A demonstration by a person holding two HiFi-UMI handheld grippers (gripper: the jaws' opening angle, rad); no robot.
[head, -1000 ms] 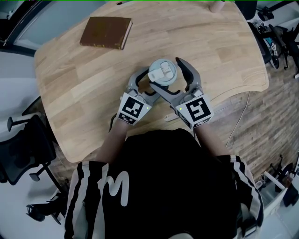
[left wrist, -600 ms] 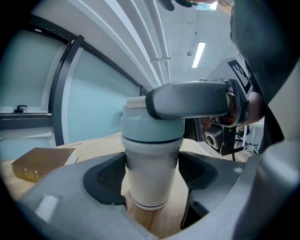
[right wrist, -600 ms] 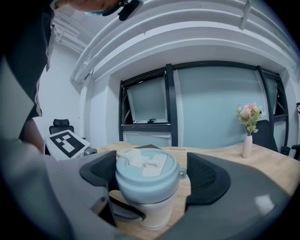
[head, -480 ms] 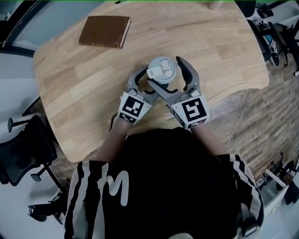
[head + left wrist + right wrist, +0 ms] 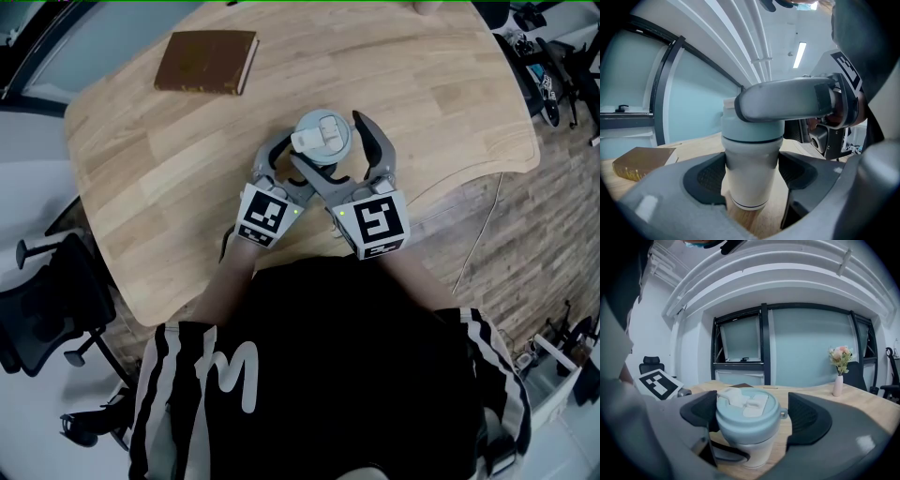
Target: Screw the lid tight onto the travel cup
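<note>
The travel cup stands on the wooden table [image 5: 450,84] just in front of the person. Its pale blue lid [image 5: 323,136] with a white flap sits on top. My left gripper [image 5: 298,161] comes in low from the left. In the left gripper view [image 5: 752,176] both dark pads press on the white cup body [image 5: 751,164] under the lid [image 5: 751,131]. My right gripper [image 5: 326,139] crosses above it. In the right gripper view [image 5: 750,416] the lid [image 5: 747,416] sits between the pads, the left pad against its rim and the right pad close to it.
A brown book [image 5: 205,63] lies at the table's far left, also seen in the left gripper view [image 5: 640,161]. A small vase of flowers [image 5: 840,376] stands at the far right edge. A black office chair [image 5: 42,309] is left of the table. The near table edge lies under the wrists.
My right gripper has turned, its marker cube swinging to the left, and the lid's flap has turned with it. The left gripper and the cup body have stayed put.
</note>
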